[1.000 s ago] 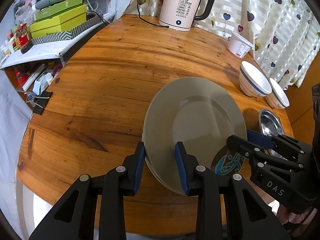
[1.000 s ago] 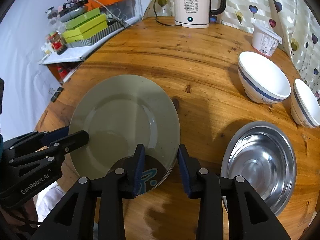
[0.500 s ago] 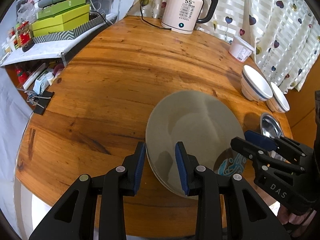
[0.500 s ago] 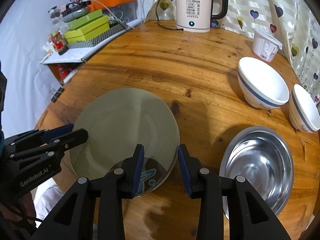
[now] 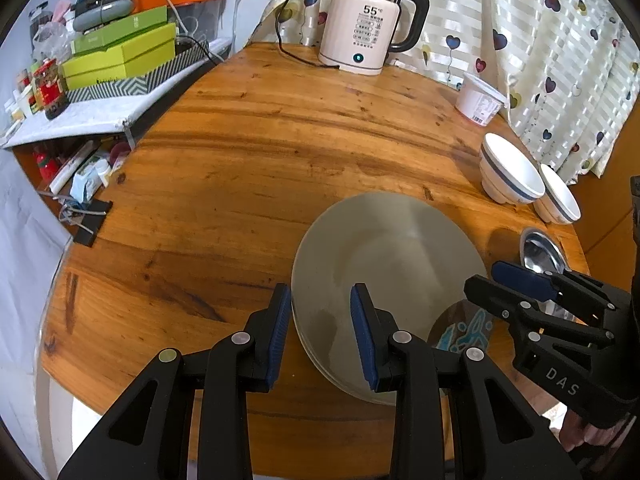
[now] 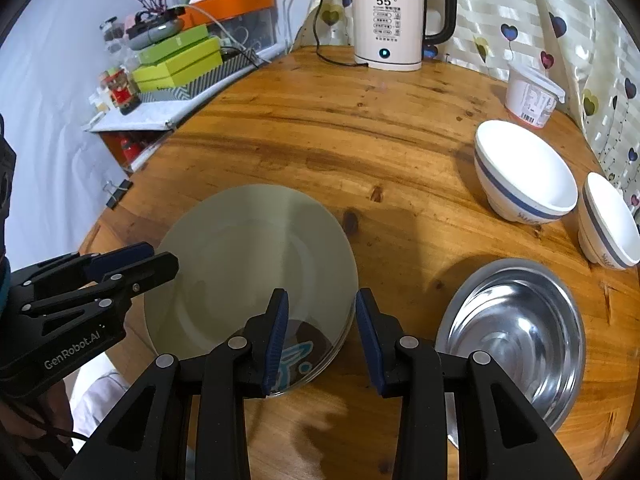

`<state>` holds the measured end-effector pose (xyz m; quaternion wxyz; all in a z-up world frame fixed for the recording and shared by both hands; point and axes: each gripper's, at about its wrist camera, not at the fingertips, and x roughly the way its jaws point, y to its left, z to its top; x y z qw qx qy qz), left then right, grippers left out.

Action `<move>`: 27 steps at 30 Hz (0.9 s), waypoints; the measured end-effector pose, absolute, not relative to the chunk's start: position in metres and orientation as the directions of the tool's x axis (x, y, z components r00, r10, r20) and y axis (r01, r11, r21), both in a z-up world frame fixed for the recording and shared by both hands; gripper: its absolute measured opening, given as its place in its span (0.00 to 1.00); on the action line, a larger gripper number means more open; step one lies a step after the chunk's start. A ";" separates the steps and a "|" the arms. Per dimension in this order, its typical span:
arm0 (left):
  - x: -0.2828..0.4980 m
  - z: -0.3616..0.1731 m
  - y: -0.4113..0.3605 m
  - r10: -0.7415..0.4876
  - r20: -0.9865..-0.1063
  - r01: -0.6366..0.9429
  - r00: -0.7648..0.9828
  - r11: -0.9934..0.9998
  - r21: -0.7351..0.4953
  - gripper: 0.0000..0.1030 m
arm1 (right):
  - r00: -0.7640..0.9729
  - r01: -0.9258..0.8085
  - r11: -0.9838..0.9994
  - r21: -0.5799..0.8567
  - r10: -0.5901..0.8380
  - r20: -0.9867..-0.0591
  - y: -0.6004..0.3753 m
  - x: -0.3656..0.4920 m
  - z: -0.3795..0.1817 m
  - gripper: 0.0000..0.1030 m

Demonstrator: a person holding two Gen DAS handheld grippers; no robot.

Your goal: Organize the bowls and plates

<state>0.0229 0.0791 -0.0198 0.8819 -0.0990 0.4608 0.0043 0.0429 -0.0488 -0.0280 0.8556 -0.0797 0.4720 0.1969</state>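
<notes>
Open table (image 5: 248,168) leftward; bowls (image 6: 524,172) crowd right.

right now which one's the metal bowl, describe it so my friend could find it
Start at the round wooden table and find the white kettle at its far edge, then come to the near right edge. The metal bowl sits there, right of the grey plates. It is the only shiny steel one; the two bowls behind it are white with a blue band.

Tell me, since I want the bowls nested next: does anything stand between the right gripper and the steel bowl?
Nothing visible does. The right gripper sits over the near right rim of the grey plate, and the steel bowl stands just to its right on bare table, no object between. The two white bowls lie farther back.
</notes>
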 end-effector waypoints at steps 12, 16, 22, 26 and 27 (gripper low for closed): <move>0.020 0.002 0.072 -0.056 -0.784 -0.083 0.618 0.987 -0.136 0.31 | 0.500 -0.418 0.904 0.093 0.314 -0.807 -0.062 0.040 -0.005 0.34; 0.021 0.007 0.066 -0.057 -0.778 -0.069 0.626 0.989 -0.128 0.31 | 0.504 -0.419 0.902 0.105 0.327 -0.799 -0.067 0.037 0.001 0.34; 0.023 0.012 0.055 -0.069 -0.773 -0.042 0.631 0.992 -0.122 0.31 | 0.514 -0.423 0.898 0.119 0.346 -0.785 -0.074 0.035 0.011 0.34; 0.026 0.014 0.050 -0.084 -0.771 -0.025 0.631 0.991 -0.129 0.31 | 0.517 -0.420 0.898 0.129 0.354 -0.780 -0.080 0.035 0.016 0.34; 0.027 0.014 0.050 -0.090 -0.771 -0.022 0.630 0.991 -0.133 0.31 | 0.518 -0.418 0.899 0.131 0.355 -0.778 -0.083 0.035 0.017 0.34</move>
